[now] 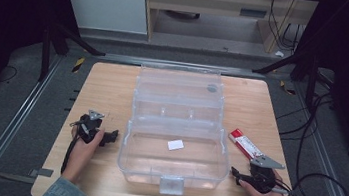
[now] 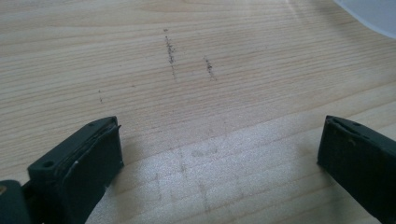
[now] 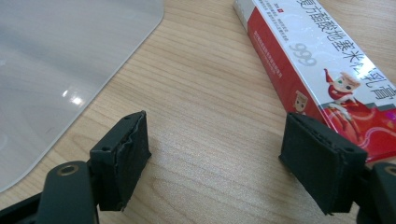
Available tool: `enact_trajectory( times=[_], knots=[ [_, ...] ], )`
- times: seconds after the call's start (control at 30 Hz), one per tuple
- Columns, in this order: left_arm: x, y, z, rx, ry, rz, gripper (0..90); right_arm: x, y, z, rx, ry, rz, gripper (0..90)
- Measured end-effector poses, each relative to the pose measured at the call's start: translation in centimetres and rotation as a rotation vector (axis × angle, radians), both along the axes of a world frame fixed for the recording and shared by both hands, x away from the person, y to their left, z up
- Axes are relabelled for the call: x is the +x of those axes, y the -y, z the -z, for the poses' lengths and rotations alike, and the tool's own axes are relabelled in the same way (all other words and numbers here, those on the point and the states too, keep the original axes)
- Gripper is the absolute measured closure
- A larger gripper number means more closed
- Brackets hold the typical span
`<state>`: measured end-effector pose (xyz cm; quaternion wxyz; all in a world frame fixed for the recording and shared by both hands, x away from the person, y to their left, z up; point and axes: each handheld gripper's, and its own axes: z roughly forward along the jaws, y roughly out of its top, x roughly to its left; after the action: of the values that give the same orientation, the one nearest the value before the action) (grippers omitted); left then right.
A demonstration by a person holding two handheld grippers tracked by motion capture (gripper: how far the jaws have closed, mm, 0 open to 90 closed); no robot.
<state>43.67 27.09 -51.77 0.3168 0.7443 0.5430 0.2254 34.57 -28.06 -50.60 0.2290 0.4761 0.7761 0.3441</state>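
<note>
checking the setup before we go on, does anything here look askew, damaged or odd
Nothing is spilled or broken. The red and white box lies askew on the table, right of the open clear case. The pad on one of the right gripper fingers looks frayed at its edge.

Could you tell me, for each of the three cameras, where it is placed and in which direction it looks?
High view: sits above the person's side, looks forward and down on the wooden table, the clear plastic box and the red and white carton; both hands show, with the left gripper and right gripper.
Left gripper view: rides on the left gripper, looks down at bare tabletop between open jaws.
Right gripper view: rides on the right gripper, open, facing the carton and the box's corner; high view shares both.
</note>
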Motion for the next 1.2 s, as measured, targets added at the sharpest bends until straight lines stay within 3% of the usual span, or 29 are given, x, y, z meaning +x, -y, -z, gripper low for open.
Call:
enact_trajectory(
  times=[0.37, 0.47, 0.6, 0.7, 0.83, 0.9, 0.97, 1.2],
  knots=[
    [0.0, 0.0, 0.0, 0.0, 0.0, 0.0, 0.0, -0.2, 0.2, -0.3, -0.012, -0.012, 0.009, 24.5],
    [-0.1, 0.0, 0.0, 0.0, 0.0, 0.001, 0.0, -0.3, 0.7, -1.6, 0.033, 0.035, 0.037, 25.4],
    [-0.1, 0.0, 0.0, 0.001, -0.001, 0.003, 0.0, 0.6, 1.8, -4.2, 0.002, 0.111, 0.073, 28.7],
    [-0.2, 0.0, 0.0, 0.001, 0.0, 0.007, 0.0, 2.2, 2.7, -5.2, -0.005, 0.071, 0.055, 29.2],
    [-0.2, 0.0, 0.0, 0.001, 0.0, 0.007, 0.0, 4.1, 3.2, -5.7, -0.054, 0.016, 0.044, 27.8],
    [-0.2, 0.0, 0.0, 0.001, 0.0, 0.007, 0.0, 5.8, 3.3, -5.5, -0.086, -0.042, 0.025, 25.7],
    [-0.2, 0.0, 0.0, 0.001, 0.0, 0.008, 0.0, 6.6, 3.1, -5.2, -0.078, -0.08, 0.007, 26.1],
    [-0.2, 0.0, 0.0, 0.0, 0.0, 0.009, 0.0, 8.1, 2.2, -4.2, -0.117, -0.149, -0.031, 35.2]
  ],
)
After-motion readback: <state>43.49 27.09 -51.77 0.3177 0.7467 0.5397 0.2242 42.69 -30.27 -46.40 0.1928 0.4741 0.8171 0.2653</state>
